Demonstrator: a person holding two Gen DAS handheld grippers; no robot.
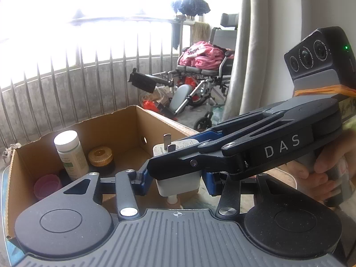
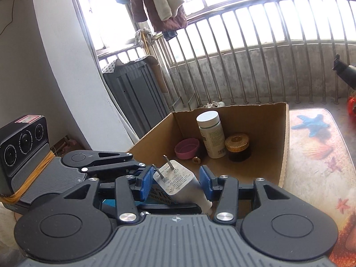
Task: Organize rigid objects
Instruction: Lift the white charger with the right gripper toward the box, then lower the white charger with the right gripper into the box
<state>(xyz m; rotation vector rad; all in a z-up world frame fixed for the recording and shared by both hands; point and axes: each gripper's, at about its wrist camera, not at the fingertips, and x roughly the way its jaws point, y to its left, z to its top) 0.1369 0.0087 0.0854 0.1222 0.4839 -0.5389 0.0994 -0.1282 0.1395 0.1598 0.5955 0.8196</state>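
Cardboard box [image 2: 255,120] is sitting open on a seashell-print mat [image 2: 311,178], far side near the railing; inside are standing a white-capped bottle [image 2: 210,134] w/ a gold-lidded jar [image 2: 237,146] at its right and a pink cup [image 2: 187,148] lying at its left. Left gripper [image 1: 175,178] and right gripper [image 2: 175,183] are meeting at the box's near edge, both pinching one white charger plug [image 2: 175,181] btwn blue pads, prongs pointing up. Right gripper is crossing over the left in the left view; a hand [image 1: 327,173] is gripping its handle.
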